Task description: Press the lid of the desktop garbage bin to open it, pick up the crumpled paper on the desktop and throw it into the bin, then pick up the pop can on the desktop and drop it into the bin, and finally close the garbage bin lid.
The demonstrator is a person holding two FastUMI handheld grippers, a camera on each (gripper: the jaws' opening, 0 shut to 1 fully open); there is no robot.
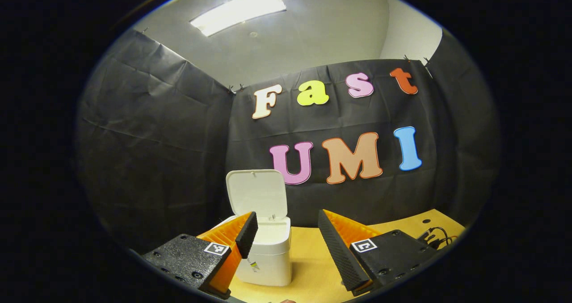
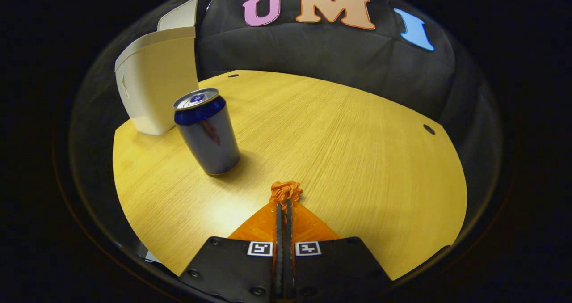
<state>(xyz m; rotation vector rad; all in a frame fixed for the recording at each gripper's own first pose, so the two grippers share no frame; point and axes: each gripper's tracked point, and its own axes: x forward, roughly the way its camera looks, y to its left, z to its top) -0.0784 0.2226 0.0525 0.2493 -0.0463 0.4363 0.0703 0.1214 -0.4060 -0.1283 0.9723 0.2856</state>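
The white desktop bin [image 1: 268,254] stands on the wooden table with its lid [image 1: 257,193] flipped upright. My left gripper [image 1: 287,218] is open just in front of it, one finger overlapping the bin's near left corner, nothing between the fingers. In the right gripper view the bin [image 2: 156,84] is at the far left, and a blue and silver pop can [image 2: 208,133] stands upright just in front of it. My right gripper [image 2: 284,204] is shut on a small orange crumpled paper [image 2: 286,190], low over the table [image 2: 357,137], to the right of the can.
Dark cables [image 1: 435,236] lie at the table's right edge in the left gripper view. The tabletop has small round holes [image 2: 429,129] near its far edge. Black cloth walls close the booth behind the table.
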